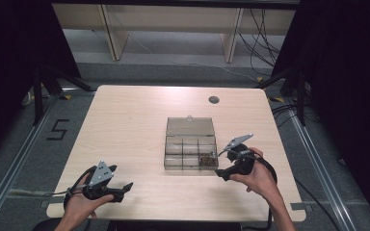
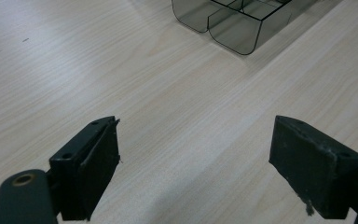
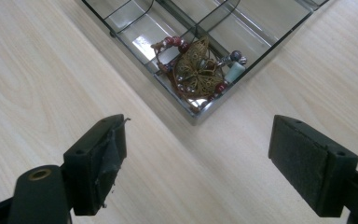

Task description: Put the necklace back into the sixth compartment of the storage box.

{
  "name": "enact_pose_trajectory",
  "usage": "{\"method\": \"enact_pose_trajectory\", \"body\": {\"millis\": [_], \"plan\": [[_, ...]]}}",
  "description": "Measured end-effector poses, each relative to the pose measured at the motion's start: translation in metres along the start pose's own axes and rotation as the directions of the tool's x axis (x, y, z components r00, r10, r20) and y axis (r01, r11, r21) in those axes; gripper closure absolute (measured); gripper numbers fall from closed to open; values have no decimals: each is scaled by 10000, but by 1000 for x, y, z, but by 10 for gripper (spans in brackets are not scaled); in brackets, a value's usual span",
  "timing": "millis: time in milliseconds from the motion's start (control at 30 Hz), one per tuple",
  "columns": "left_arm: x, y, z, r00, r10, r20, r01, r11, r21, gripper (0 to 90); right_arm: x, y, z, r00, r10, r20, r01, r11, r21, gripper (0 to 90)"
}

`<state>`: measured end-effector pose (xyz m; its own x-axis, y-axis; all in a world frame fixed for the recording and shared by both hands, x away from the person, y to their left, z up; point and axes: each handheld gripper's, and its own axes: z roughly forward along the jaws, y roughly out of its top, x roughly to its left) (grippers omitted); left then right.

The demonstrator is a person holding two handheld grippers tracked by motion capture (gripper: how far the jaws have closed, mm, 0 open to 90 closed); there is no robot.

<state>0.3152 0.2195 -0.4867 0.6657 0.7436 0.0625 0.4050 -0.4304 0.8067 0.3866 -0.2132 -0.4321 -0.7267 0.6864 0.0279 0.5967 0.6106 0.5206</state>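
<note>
Fingers of left gripper (image 1: 125,188), right gripper (image 1: 220,174) spread wide, empty; pale wood table (image 1: 125,125), grey floor (image 1: 24,144), dark surrounds.

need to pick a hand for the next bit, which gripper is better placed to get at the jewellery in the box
Right. The right gripper is open beside the clear box, its jaws aimed at the corner compartment holding the beaded jewellery. The left gripper, also open, sits farther off near the table's front edge.

We've got a smoky clear compartment box (image 1: 191,150) mid-frame in the high view, lid flipped open toward the top. A beaded bracelet with a brass filigree charm (image 3: 197,71) sits bunched in its lower-right corner compartment.
</note>
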Motion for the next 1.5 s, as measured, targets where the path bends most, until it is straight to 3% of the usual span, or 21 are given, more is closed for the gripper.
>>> {"method": "enact_pose_trajectory", "body": {"millis": [233, 267, 467, 600, 667, 700, 933, 1267, 1333, 1367, 1467, 1500], "plan": [[0, 0, 0, 10000, 3, 3, -3, 10000, 5, 152, -1, -11, -2, 9999, 140, -95, -142, 9996, -247, 195], [0, 0, 0, 10000, 22, -39, -22, 10000, 13, 151, 1, -12, -3, 9990, 440, -5, -441, 9989, -169, 195], [0, 0, 0, 10000, 35, -49, -35, 10000, 25, 152, 1, -18, -3, 9998, 182, 124, -176, 9989, -439, 192], [0, 0, 0, 10000, 42, -52, -42, 10000, 21, 151, 3, -23, -3, 9987, 500, -35, -501, 9973, -541, 190], [0, 0, -1, 9999, 39, -97, -39, 10000, 42, 151, 2, -24, -2, 9996, 279, 84, -273, 9975, -646, 188], [0, 0, 0, 10000, 29, -67, -29, 10000, 17, 151, 4, -25, -1, 9987, 501, -40, -503, 9964, -683, 184], [0, 0, 0, 10000, 29, -47, -29, 10000, 20, 151, 7, -29, 0, 9994, 358, -2, -357, 9960, -822, 172], [-1, 0, 0, 10000, 22, -68, -21, 10000, 26, 151, 13, -36, -1, 9976, 668, -207, -685, 9930, -962, 171], [-1, 0, 0, 10000, 14, 18, -14, 10000, 19, 151, 13, -37, 1, 9987, 487, -111, -497, 9911, -1235, 171], [-1, 0, 0, 10000, -15, 9, 15, 10000, -3, 151, 14, -39, -1, 9974, 685, -201, -702, 9924, -1010, 170], [-1, 0, 0, 10000, 6, -14, -6, 10000, 7, 152, 15, -42, 1, 9972, 746, -99, -753, 9894, -1243, 171], [-1, 0, 0, 10000, -2, 15, 2, 10000, 7, 151, 14, -43, 1, 9984, 482, -287, -513, 9915, -1199, 170]]}}
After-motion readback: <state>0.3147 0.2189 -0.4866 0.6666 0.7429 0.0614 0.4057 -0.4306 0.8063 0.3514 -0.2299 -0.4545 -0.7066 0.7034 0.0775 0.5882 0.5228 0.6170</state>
